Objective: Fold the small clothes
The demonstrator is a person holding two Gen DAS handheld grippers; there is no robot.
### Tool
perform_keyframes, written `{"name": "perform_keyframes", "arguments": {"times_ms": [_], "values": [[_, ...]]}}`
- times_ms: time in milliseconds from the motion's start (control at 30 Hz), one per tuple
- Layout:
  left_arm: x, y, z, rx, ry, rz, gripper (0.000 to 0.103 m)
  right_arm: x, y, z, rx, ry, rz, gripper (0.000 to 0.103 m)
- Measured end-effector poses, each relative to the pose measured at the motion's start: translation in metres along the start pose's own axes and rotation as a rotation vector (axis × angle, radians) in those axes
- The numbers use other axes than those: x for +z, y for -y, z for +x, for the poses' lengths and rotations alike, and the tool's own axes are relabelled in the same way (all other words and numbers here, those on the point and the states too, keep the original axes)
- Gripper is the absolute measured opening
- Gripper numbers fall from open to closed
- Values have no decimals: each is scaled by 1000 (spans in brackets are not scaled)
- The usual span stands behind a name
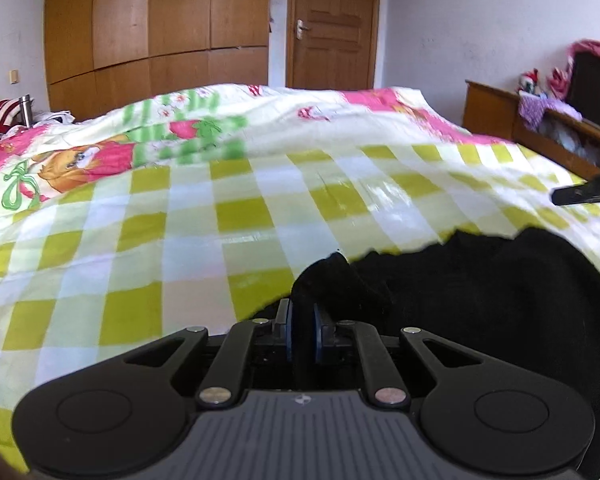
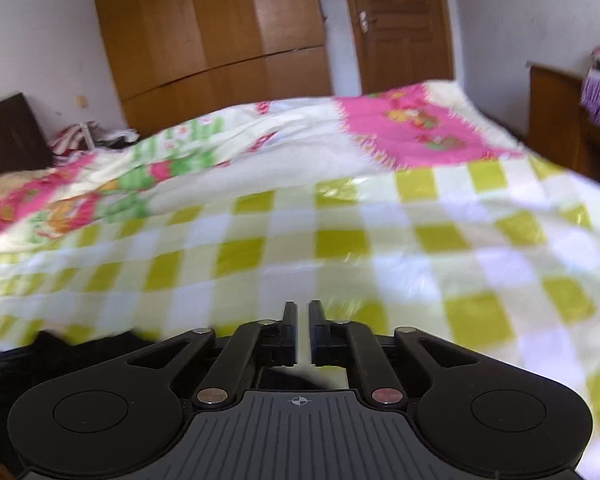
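A black garment (image 1: 480, 288) lies on the green-and-white checked sheet (image 1: 180, 240) at the lower right of the left wrist view. My left gripper (image 1: 302, 312) is shut on a bunched edge of this garment, which pokes up between the blue pads. My right gripper (image 2: 303, 312) is above the checked sheet (image 2: 420, 240), its jaws nearly together with a thin gap and nothing between them. Part of the black garment (image 2: 60, 356) shows at the lower left of the right wrist view, beside and under the gripper body. The right gripper's finger (image 1: 584, 192) shows at the right edge of the left wrist view.
A flowered pink and green quilt (image 1: 100, 148) lies bunched across the far side of the bed. Beyond it stand a wooden wardrobe (image 1: 156, 20) and a door (image 1: 332, 24). A wooden cabinet (image 1: 512, 116) with clothes stands at the right. A metal flask (image 1: 26, 110) stands at the far left.
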State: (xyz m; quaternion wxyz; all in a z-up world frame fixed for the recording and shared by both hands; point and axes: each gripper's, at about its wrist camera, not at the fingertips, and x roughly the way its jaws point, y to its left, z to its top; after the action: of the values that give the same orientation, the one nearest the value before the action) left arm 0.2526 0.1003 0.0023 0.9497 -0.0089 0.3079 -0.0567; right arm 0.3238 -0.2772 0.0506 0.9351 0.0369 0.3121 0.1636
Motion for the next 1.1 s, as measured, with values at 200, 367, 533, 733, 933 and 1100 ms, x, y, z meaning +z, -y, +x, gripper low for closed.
{"name": "perform_keyframes", "arguments": {"times_ms": [200,367,533,733,933,1100], "values": [[-3,-9,-6,-42,-32,-65,47,-43,-1,-9,85,-114,33,42],[-4,-9,2,-37,-91,-65,42,-46,-9,18,116,-176,105,14],[13,-12,-17,-99,-25,-130,24,-19,-20,-9,197,-56,123,8],[20,-16,-11,-63,36,-147,23,-9,-16,-26,192,64,129,8],[-14,-20,6,38,-29,-101,28,-49,11,23,57,-73,177,14],[-15,-16,-20,98,17,-49,33,-41,15,-20,4,19,101,21]]}}
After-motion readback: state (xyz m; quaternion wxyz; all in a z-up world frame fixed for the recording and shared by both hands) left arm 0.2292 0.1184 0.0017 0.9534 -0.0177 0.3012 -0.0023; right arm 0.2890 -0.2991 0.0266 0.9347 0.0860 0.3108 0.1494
